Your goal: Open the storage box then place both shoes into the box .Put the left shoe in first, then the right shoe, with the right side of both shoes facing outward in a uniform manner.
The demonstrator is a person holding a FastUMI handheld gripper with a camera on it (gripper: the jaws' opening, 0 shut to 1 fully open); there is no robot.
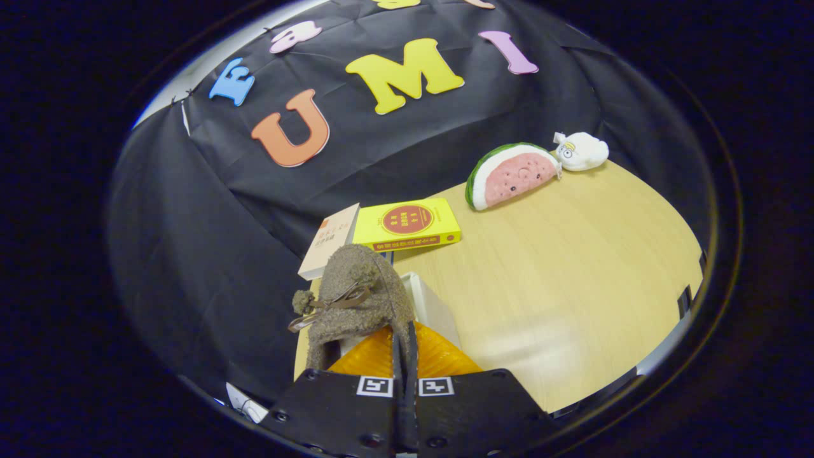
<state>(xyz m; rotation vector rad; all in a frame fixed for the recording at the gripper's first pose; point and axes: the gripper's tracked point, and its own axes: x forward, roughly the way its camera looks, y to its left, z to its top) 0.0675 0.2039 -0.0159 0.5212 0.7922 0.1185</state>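
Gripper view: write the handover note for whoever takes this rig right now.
Gripper: fingers pressed together on the rim of a brown fuzzy shoe, which is lifted and hangs just ahead of them.
Below the shoe: the storage box, white wall and orange part visible right under the fingers. Whether its lid is fully open cannot be told from here.
Beyond: two books, a watermelon plush and a white plush on the wooden table.
Done: one shoe picked up, held over the box.
Left: set this shoe in, right side outward. Which shoe this is, and whether the other is already inside, cannot be told.
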